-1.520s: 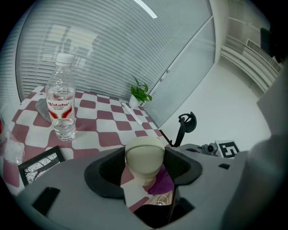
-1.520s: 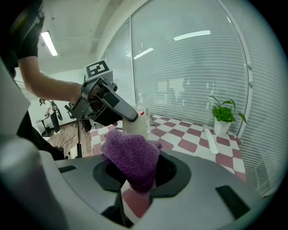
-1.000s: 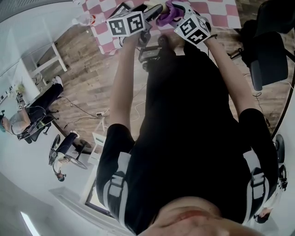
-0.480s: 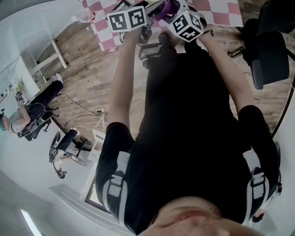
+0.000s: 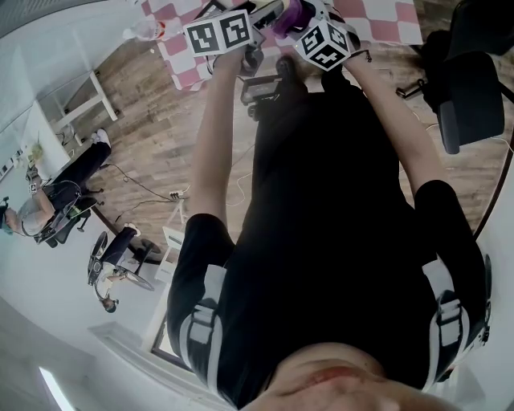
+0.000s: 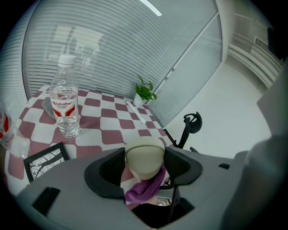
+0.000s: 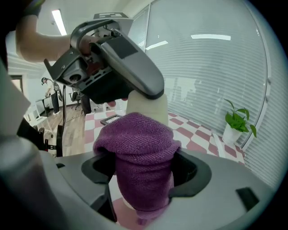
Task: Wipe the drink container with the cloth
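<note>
The beige drink container (image 6: 144, 155) is clamped between the jaws of my left gripper (image 6: 145, 164), which is shut on it. A purple cloth (image 7: 139, 152) is draped over the container's (image 7: 146, 105) other end and hangs down it. My right gripper (image 7: 144, 168) surrounds that cloth-covered end. Its jaws have just been opening, and the left pad now stands clear of the cloth. In the head view both grippers meet at the top edge, with the cloth (image 5: 291, 14) between them.
A table (image 6: 103, 121) with a red-and-white checked cover lies below. On it stand a water bottle (image 6: 65, 101), a small potted plant (image 6: 144, 92) and a black picture frame (image 6: 45, 159). An office chair (image 5: 470, 96) stands to the right, and people sit at the left.
The right gripper's marker cube has shifted slightly toward the left gripper's. The cloth stays over the container's end, and the left gripper keeps its hold.
</note>
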`<state>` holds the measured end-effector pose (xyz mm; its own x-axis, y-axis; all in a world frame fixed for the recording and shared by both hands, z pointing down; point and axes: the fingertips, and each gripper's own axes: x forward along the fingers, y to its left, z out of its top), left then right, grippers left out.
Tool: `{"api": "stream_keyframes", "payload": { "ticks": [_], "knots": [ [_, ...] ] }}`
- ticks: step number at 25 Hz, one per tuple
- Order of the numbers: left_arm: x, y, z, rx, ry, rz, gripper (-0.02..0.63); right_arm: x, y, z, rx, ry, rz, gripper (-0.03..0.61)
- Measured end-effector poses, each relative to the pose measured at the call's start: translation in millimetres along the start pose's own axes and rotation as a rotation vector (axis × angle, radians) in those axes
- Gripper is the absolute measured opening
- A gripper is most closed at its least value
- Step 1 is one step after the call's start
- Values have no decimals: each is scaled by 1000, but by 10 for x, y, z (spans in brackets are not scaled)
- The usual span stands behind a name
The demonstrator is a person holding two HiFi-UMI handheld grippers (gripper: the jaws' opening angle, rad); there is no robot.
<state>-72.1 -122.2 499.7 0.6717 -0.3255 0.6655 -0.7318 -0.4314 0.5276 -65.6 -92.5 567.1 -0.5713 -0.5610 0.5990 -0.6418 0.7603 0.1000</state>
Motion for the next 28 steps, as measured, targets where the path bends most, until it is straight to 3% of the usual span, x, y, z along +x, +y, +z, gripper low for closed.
{"api": "stream_keyframes", "payload": {
  "ticks": [7, 14, 23, 28],
  "knots": [
    [8, -3, 9, 14, -6, 2, 293, 105, 47, -530, -20, 171, -2, 353],
    [4, -6, 4, 9, -7, 6, 293, 136, 71, -863, -22, 232, 23, 356],
    [-23, 10, -2, -3, -19, 6, 293, 127, 59, -606, 32, 192, 77, 356],
    [-24, 8, -2, -24, 4, 11, 293, 83, 8, -245, 30, 115, 34, 356]
  ]
}}
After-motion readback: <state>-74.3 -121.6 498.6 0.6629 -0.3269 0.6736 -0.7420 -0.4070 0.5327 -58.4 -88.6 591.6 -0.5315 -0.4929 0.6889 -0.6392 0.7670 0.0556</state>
